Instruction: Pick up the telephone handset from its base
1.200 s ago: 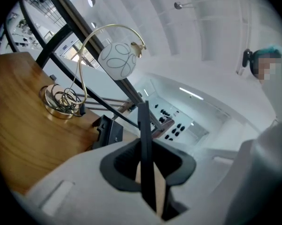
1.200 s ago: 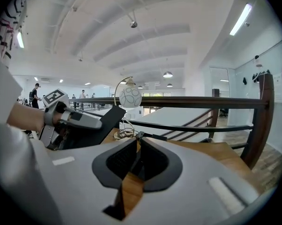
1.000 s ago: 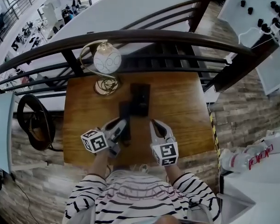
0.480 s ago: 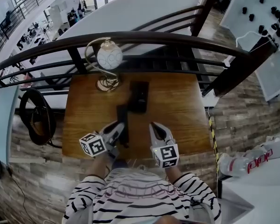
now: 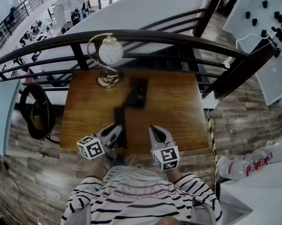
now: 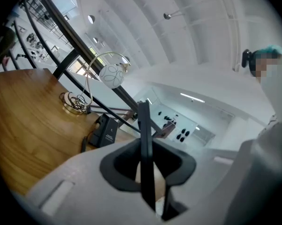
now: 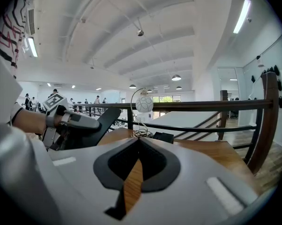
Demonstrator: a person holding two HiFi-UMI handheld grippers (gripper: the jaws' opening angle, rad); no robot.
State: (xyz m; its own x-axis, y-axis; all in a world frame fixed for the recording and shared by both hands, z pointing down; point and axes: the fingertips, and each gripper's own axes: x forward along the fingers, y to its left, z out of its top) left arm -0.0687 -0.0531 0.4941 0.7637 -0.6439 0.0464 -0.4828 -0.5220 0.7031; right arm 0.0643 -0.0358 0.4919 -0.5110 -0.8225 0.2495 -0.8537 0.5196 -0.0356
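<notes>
Held edge-on in the left tool (image 5: pixel 115 128), jaws narrowed onto its thin sides: the black handset (image 5: pixel 119 120), over the near part of the wooden counter (image 5: pixel 178 111) and well apart from its base (image 5: pixel 138 93). Base at the far middle of the counter, just right of a globe lamp (image 5: pixel 110 53). Right tool (image 5: pixel 156 131) pinched fully together on nothing, right of the handset, at the near counter edge. Beyond the counter's far side, a dark railing (image 5: pixel 178 35).
</notes>
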